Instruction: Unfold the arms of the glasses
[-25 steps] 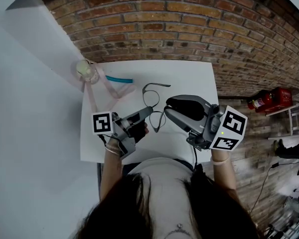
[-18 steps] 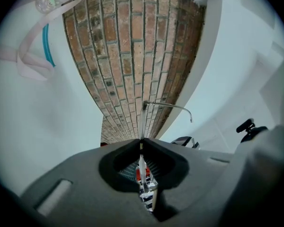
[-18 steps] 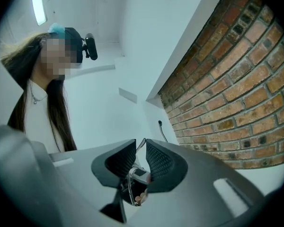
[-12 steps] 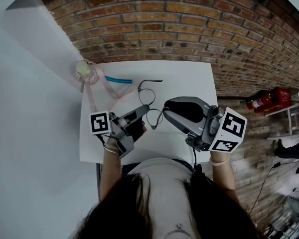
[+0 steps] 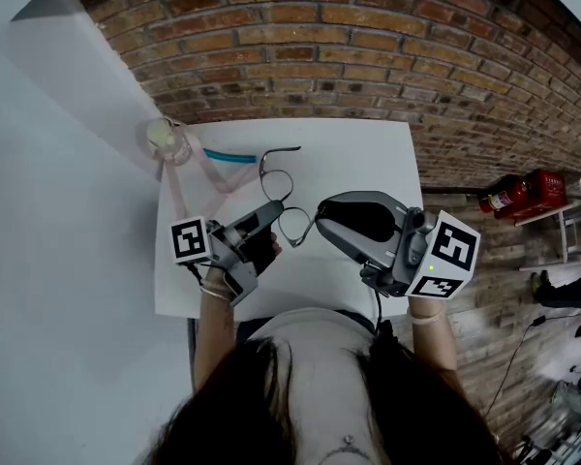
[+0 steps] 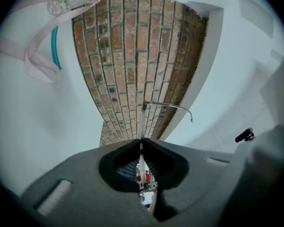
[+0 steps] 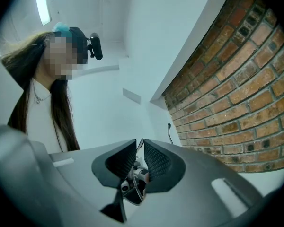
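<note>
Pinching glasses [image 5: 275,184], left gripper [image 6: 141,144] roughly level.

Left gripper [image 5: 273,211], right gripper [image 5: 319,225] near level, facing — both clamp glasses [image 5: 292,227]; right jaws just closing.

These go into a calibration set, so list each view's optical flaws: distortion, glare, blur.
Head view: fisheye bends the brick wall into an arc; the white table is evenly lit, the glasses sharp. Left gripper view: the wall is squeezed into a wedge, with a dark rim all round. Right gripper view: the ceiling lamp glares; a mosaic patch overlies the person.
</note>
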A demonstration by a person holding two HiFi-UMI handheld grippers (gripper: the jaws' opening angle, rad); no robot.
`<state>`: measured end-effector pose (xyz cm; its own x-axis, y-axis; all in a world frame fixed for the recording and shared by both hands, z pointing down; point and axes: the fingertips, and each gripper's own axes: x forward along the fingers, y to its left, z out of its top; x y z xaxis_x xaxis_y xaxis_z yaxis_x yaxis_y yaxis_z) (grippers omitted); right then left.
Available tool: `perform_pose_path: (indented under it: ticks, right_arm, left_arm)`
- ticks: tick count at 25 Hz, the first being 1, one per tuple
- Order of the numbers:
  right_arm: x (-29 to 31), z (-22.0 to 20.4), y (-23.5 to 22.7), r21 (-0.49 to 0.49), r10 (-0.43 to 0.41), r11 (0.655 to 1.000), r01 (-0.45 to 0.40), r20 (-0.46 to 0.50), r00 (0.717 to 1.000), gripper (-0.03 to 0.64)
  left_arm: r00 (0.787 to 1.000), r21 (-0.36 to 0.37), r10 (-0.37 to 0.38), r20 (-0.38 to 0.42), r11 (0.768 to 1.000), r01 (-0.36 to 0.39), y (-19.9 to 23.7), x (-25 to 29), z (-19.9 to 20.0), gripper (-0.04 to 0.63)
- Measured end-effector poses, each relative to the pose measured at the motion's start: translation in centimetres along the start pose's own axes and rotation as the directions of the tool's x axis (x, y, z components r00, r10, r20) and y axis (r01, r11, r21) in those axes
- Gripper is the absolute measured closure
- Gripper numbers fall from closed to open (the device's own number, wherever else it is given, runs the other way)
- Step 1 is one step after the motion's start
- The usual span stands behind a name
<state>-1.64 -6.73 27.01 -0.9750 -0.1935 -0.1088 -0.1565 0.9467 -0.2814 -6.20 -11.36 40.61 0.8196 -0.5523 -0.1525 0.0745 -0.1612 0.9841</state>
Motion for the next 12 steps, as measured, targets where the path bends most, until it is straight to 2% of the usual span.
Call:
perform_pose_path:
  ticks: [12]
  right_arm:
    - [-0.21,0.20,0.84,-0.010,0.026,1.000,-0.026,0.006,1.000,0.566]
  left_arm:
    - [0.999,-0.018,-0.012,0.038,1.000,0.013,0.02,-0.23,0.55,0.572]
